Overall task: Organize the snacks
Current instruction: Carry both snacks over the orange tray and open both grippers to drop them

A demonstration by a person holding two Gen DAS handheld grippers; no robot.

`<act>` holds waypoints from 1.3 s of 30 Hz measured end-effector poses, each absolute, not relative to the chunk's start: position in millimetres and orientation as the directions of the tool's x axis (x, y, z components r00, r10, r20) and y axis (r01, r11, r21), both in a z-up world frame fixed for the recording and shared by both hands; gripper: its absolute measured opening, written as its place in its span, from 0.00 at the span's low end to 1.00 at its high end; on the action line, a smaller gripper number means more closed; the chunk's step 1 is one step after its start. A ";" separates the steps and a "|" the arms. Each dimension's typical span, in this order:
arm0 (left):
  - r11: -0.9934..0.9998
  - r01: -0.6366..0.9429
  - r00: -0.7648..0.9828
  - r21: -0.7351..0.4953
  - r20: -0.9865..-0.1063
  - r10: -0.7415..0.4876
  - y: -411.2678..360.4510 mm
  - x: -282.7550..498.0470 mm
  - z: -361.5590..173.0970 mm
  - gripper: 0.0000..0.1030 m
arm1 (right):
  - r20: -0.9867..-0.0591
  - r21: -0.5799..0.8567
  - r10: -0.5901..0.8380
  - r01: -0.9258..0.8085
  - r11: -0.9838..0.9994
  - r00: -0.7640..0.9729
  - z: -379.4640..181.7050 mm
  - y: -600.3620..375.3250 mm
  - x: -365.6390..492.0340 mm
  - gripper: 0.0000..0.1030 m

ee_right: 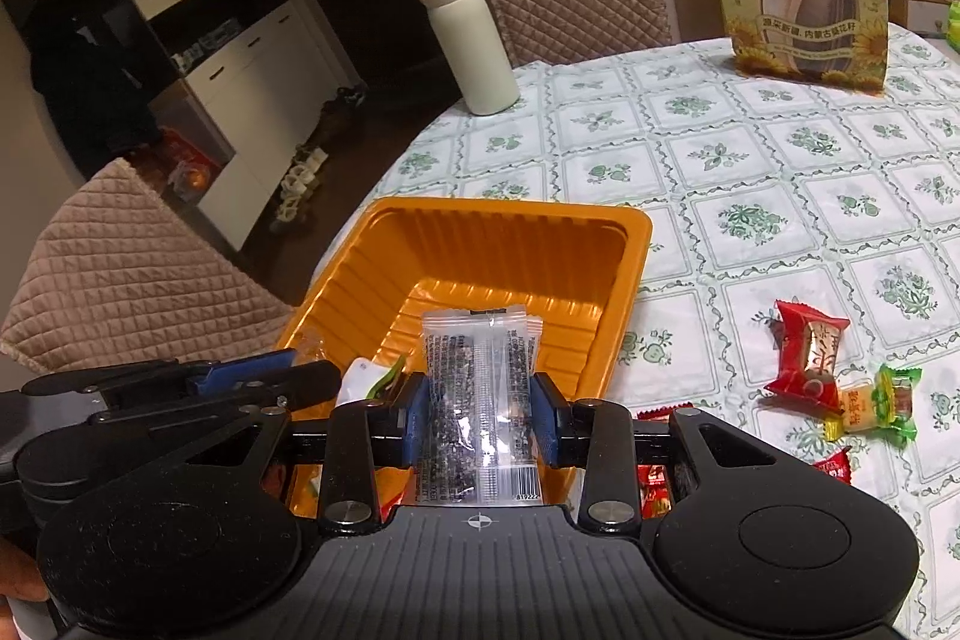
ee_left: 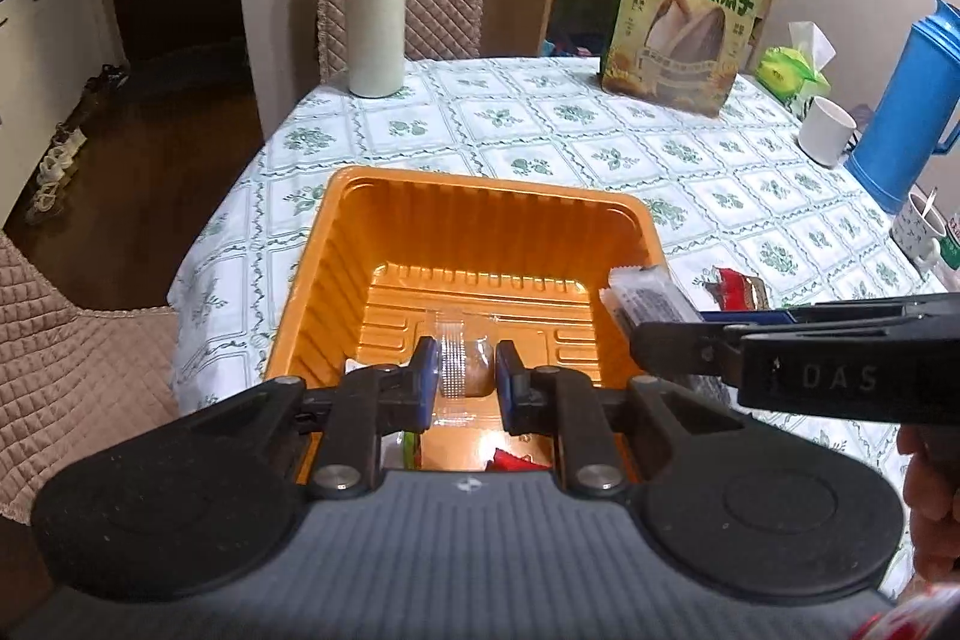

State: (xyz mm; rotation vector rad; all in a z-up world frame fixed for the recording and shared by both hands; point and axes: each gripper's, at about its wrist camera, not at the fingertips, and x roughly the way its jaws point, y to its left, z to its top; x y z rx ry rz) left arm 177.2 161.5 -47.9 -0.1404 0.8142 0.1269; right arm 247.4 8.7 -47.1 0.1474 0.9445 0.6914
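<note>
An orange plastic tray [ee_left: 360,244] [ee_right: 630,244] stands near the table's front left edge. My left gripper [ee_left: 463,370] hangs over the tray's inside, shut on a small clear-wrapped brown snack [ee_left: 474,367]. My right gripper [ee_right: 480,409] is shut on a clear packet of dark seeds [ee_right: 477,388], held over the tray's near right part; the same packet [ee_left: 648,298] shows at the tray's right rim in the left wrist view. A few wrapped snacks [ee_left: 510,460] lie in the tray's near end, mostly hidden by the grippers.
Loose candies lie on the cloth right of the tray: a red one [ee_right: 810,358], a green-yellow one [ee_right: 882,403]. A big sunflower-seed bag [ee_left: 678,22], cream flask [ee_left: 375,16], white mug [ee_left: 827,131], blue jug [ee_left: 906,106] and a cup with a spoon [ee_left: 918,220] stand further back. Quilted chairs flank the table.
</note>
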 end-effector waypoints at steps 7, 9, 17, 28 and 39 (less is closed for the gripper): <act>0.988 -0.137 0.662 -0.066 -0.748 0.042 164.6 190.9 -58.6 0.18 | -0.702 0.406 0.585 -0.446 0.798 0.407 -50.6 12.4 253.9 0.35; 0.989 -0.131 0.658 -0.068 -0.752 0.035 165.5 193.5 -60.8 0.18 | -0.703 0.407 0.582 -0.441 0.800 0.409 -51.0 12.8 255.2 0.35; 0.989 -0.119 0.647 -0.092 -0.763 0.006 169.0 198.1 -65.5 0.19 | -0.702 0.407 0.576 -0.428 0.807 0.418 -50.0 14.4 256.2 0.35; 0.980 -0.159 0.643 -0.116 -0.766 0.014 186.0 179.9 -52.7 0.23 | -0.709 0.412 0.575 -0.422 0.808 0.409 -51.6 19.3 256.3 0.35; 0.965 -0.230 0.628 -0.128 -0.776 0.047 198.4 155.8 -52.2 0.27 | -0.716 0.403 0.576 -0.441 0.802 0.394 -58.1 33.0 254.6 0.36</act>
